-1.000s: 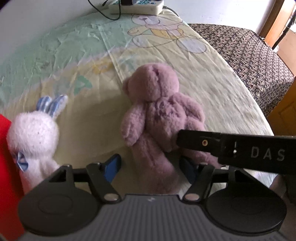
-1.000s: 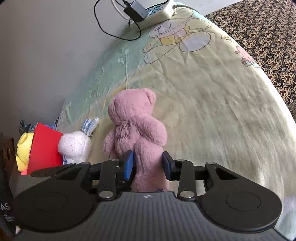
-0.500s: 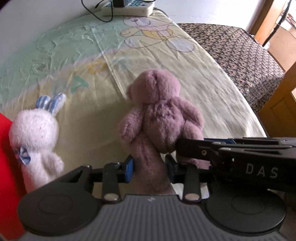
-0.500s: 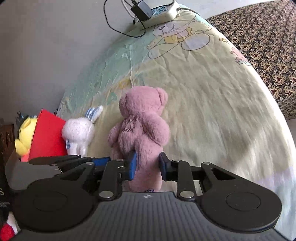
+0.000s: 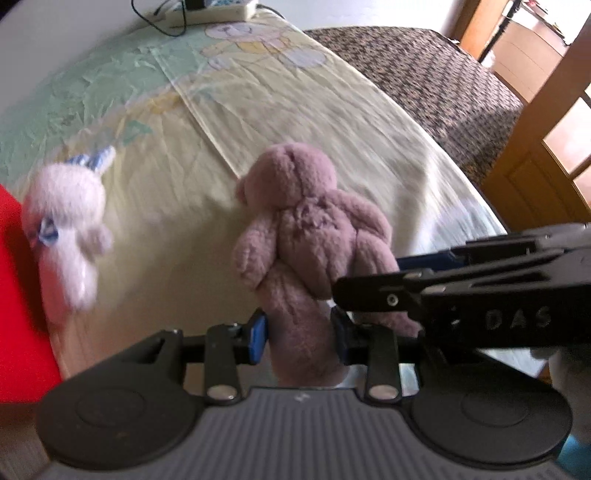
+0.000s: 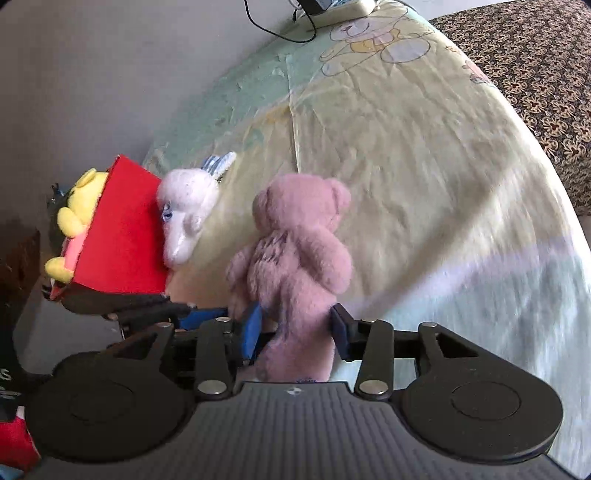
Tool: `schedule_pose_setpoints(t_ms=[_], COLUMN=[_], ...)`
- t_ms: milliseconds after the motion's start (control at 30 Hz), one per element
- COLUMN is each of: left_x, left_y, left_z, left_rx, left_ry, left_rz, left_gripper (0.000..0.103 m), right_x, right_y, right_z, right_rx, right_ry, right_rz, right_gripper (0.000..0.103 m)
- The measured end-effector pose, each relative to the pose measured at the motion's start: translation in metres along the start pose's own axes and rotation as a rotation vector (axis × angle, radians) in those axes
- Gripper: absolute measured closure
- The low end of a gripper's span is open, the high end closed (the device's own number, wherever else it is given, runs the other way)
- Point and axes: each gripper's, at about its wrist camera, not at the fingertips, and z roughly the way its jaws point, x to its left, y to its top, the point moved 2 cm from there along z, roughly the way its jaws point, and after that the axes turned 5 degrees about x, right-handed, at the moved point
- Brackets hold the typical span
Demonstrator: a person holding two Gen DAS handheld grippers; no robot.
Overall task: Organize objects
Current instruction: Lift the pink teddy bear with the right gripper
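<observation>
Quickly, per item:
Left gripper [image 5: 298, 335]: you have its blue pads pressed on both sides of the pink teddy bear [image 5: 309, 243], on one leg.
Right gripper [image 6: 295, 330]: you hold the same bear's [image 6: 295, 254] other leg between its pads; the left pad touches the plush, contact at the right pad is hard to judge, so you can't call the grip for sure.
Bear: upright, back to both cameras, near edge of the cartoon-print sheet [image 6: 424, 155].
White bunny [image 5: 68, 225]: left of the bear, apart from it, leaning on the red box [image 6: 122, 236].
Yellow plush [image 6: 77, 218]: in the red box, far left.
Power strip [image 5: 207, 9]: far end of the sheet, cable plugged in.
Patterned cover [image 5: 436, 85]: right of the sheet.
</observation>
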Motion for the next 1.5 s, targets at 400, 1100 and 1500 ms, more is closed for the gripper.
schedule_pose_setpoints(t_ms=[400, 1100, 1500], left_x=[0.022, 0.018, 0.007], left_y=[-0.012, 0.006, -0.005], left_z=[-0.024, -0.002, -0.026], left_rx=[-0.099, -0.076, -0.133], left_ry=[-0.016, -0.114, -0.080], left_rz=[-0.085, -0.066, -0.040], left_gripper=[0.032, 0.032, 0.035], right_x=[-0.009, 0.022, 0.040], right_y=[0.011, 0.027, 0.017], right_z=[0.016, 0.040, 0.018], right_rx=[-0.081, 0.056, 0.028], right_ry=[-0.016, 0.154, 0.160], right_rz=[0.094, 0.008, -0.061], right_gripper=[0.046, 0.064, 0.064])
